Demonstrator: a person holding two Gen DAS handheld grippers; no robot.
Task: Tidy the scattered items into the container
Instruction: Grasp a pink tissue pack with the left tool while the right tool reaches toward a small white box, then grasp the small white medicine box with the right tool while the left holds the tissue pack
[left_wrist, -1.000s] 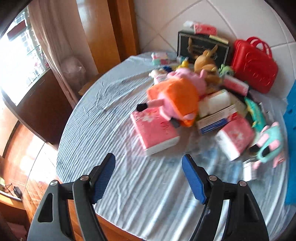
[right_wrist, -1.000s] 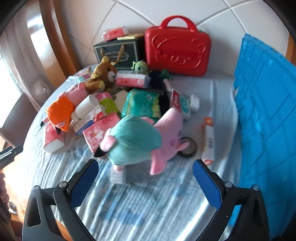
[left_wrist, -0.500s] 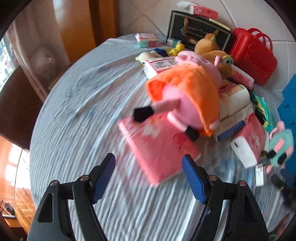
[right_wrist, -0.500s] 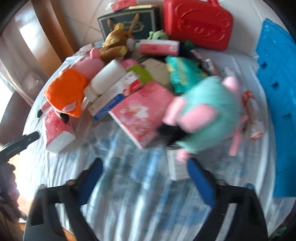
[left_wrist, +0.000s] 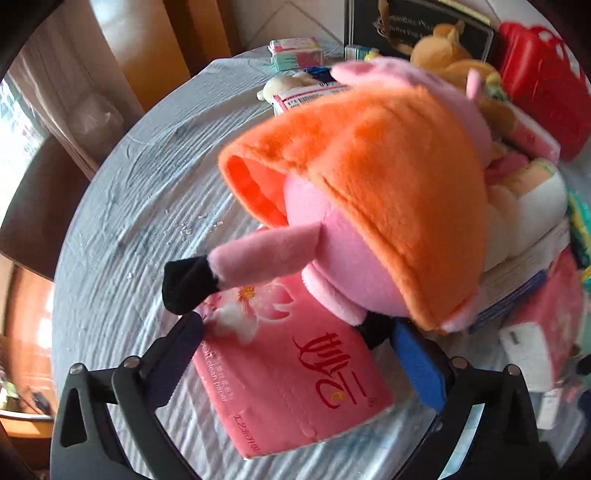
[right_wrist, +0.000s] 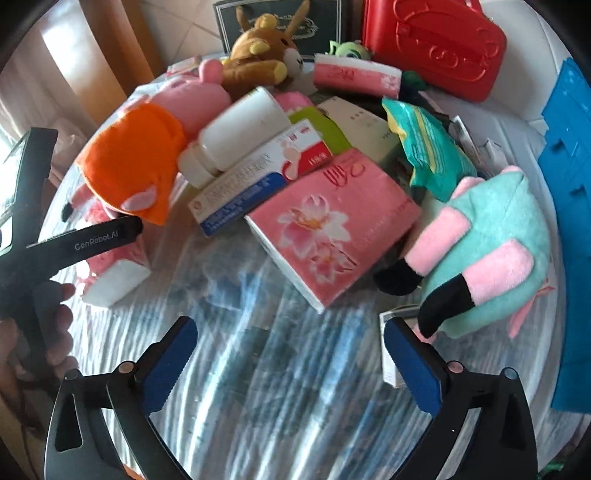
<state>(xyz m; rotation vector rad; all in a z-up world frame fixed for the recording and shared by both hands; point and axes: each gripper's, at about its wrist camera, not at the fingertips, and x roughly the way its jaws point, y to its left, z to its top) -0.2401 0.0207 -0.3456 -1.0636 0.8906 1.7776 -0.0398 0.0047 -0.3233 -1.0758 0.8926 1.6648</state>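
Bright daylight enters from the window (left_wrist: 14, 147) at left, blown out. Fisheye bending curves the edges. Glare and motion blur streak the bench (right_wrist: 277, 369).

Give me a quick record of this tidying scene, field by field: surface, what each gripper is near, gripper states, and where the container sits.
surface: round table with pale striped cloth
left gripper: jaws just opened wide, straddling a pink tissue pack under the orange-dressed pig plush
right gripper: open, jaws just widened, over bare cloth, nothing between them
nearest to right gripper: teal-dressed pig plush, second pink tissue pack
container: blue crate, right edge
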